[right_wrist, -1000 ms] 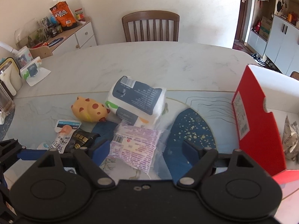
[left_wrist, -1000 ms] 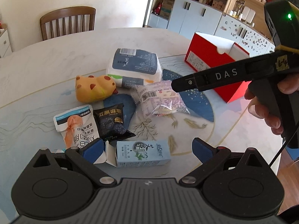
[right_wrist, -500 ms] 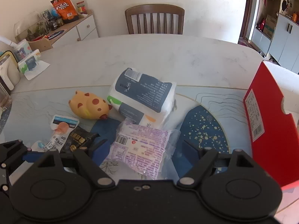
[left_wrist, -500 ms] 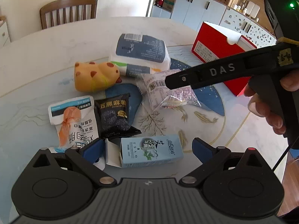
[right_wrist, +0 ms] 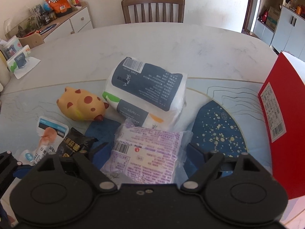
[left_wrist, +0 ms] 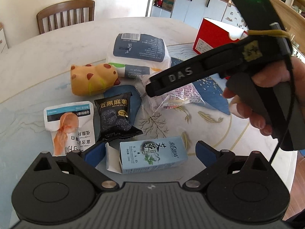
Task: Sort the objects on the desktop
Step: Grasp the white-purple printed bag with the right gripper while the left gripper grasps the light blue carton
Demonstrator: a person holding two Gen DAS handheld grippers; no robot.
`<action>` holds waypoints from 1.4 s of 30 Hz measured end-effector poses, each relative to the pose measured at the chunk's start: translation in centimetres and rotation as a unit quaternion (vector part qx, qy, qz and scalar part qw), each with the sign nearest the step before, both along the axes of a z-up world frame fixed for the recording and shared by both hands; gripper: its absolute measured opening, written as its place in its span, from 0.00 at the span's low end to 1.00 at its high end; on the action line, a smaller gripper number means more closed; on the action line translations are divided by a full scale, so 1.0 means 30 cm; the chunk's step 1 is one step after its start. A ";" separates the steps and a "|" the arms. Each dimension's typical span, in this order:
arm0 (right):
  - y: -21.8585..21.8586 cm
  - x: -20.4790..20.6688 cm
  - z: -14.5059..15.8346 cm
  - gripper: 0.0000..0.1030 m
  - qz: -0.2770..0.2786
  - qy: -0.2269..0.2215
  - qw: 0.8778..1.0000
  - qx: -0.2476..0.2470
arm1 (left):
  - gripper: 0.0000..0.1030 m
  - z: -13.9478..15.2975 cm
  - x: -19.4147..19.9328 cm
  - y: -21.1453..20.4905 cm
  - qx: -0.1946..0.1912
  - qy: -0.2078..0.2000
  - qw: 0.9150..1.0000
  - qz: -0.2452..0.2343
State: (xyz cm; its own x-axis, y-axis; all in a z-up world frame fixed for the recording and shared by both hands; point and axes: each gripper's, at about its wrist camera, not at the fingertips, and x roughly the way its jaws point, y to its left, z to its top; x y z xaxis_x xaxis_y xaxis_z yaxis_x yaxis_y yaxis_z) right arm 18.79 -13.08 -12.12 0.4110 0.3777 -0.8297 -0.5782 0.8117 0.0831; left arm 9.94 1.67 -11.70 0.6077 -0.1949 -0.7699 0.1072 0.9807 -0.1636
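Blue pads tipped both grippers, and both stood spread wide. The right gripper (right_wrist: 145, 149) pointed steeply down with its jaws opening, and the purple-printed clear packet (right_wrist: 148, 156) lay between its fingers; whether the pads touched the wrapper could not be told. Just beyond that packet sat the white tissue pack (right_wrist: 146, 89) with its dark blue label, tilted on a second pack. To the left of the fingers lay the orange spotted toy (right_wrist: 82, 106), and nearer on the same side the black snack pouch (right_wrist: 75, 146) and the white pouch with an orange picture (right_wrist: 45, 141). Off to the right stood the red box (right_wrist: 282, 129), well apart from the jaws.

The left gripper (left_wrist: 150, 150) hung over the light blue carton (left_wrist: 152, 157), which lay on its side between the two fingers with its end flap open toward the left pad; a gap showed on each side, so nothing was gripped. Ahead of the left finger (left_wrist: 94, 153) lay the black pouch and the white pouch side by side. Farther ahead and to the right, the person's hand (left_wrist: 255, 103) held the right gripper's black handle over the marble table (left_wrist: 47, 57). A wooden chair (left_wrist: 65, 14) stood beyond the far edge.
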 end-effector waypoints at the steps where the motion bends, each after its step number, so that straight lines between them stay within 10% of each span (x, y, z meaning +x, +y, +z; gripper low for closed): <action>1: 0.003 0.002 -0.003 0.85 0.000 0.000 1.000 -0.001 | 0.97 -0.001 0.001 0.000 0.000 0.000 1.000 0.000; 20: -0.005 0.033 -0.025 0.69 -0.001 0.029 1.000 0.006 | 0.76 -0.016 0.004 -0.004 -0.002 0.014 1.000 0.001; 42: -0.116 -0.025 0.039 0.58 -0.023 0.016 0.999 0.023 | 0.72 0.039 -0.013 -0.043 -0.009 0.003 1.000 0.000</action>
State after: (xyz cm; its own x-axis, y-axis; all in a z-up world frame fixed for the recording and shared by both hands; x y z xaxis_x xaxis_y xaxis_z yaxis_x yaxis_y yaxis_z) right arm 18.05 -16.56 -10.96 0.4023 0.3975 -0.8247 -0.5374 0.8318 0.1389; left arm 9.56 0.38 -10.54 0.6033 -0.2089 -0.7697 0.1061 0.9775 -0.1822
